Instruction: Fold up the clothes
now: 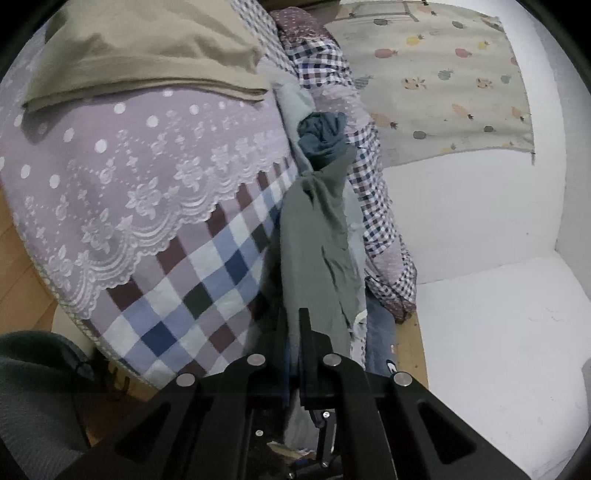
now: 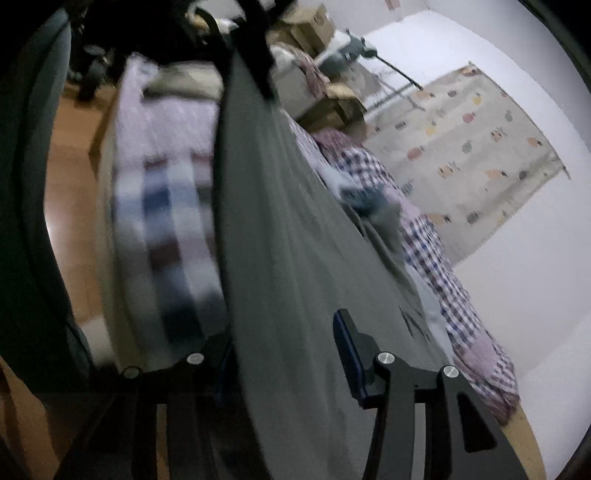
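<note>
A grey-green garment (image 1: 314,240) hangs stretched from the bed down into my left gripper (image 1: 293,332), which is shut on its lower end. Its far end lies by a crumpled blue-grey piece of clothing (image 1: 323,136) on the bed. In the right wrist view the same garment (image 2: 280,221) runs as a broad taut sheet between the wide-apart fingers of my right gripper (image 2: 284,343), which is open. A dark, blurred shape (image 2: 255,55), apparently the other gripper, holds the top of the sheet.
The bed carries a checked sheet (image 1: 207,266), a purple lace cover (image 1: 129,166), a folded tan cloth (image 1: 147,48) and a checked quilt (image 1: 369,206) along the white wall. A fruit-print hanging (image 1: 443,81) is on the wall. Wooden floor (image 2: 70,184) lies left; cardboard boxes (image 2: 314,22) stand behind.
</note>
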Action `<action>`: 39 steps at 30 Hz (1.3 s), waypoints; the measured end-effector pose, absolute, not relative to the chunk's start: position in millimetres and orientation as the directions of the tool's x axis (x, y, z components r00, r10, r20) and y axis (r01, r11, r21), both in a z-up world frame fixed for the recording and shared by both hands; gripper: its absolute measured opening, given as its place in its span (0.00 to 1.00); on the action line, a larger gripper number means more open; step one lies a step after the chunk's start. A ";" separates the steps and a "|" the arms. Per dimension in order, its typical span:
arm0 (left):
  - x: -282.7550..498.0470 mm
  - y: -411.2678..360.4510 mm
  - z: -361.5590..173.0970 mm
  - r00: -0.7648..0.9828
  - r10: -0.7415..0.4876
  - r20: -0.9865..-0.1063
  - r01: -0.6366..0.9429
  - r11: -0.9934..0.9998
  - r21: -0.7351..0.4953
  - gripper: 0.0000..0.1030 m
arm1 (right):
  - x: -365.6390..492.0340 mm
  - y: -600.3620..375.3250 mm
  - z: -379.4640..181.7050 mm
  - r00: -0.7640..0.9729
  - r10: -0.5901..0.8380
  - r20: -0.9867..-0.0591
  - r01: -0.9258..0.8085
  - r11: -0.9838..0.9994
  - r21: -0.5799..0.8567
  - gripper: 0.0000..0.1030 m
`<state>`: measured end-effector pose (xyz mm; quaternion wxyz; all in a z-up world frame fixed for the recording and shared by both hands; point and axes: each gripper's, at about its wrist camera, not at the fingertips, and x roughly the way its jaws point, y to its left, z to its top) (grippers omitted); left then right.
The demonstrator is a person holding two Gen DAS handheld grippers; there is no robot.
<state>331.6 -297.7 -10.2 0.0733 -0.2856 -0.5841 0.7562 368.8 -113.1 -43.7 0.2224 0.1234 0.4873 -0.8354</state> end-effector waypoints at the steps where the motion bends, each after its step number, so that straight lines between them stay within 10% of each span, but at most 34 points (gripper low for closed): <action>1: 330.6 -297.8 -7.8 -0.826 0.444 -0.347 0.221 -0.310 -0.925 0.01 | 365.4 -104.3 -44.6 -0.878 -0.224 -0.424 0.479 -0.430 -0.765 0.49; 15: 318.4 -308.2 29.4 -0.840 0.432 -0.327 0.178 -0.350 -0.920 0.00 | 349.7 57.7 -41.7 -0.905 0.147 -0.400 0.305 -0.430 -0.849 0.47; 27: 308.9 -301.7 41.4 -0.830 0.414 -0.373 0.200 -0.404 -0.893 0.01 | 362.2 106.2 -46.5 -0.869 0.216 -0.445 0.326 -0.426 -0.844 0.03; 39: 310.1 -298.0 46.1 -0.805 0.399 -0.438 0.236 -0.463 -0.854 0.00 | 369.0 133.6 42.1 -0.867 0.143 -0.477 0.357 -0.489 -0.796 0.00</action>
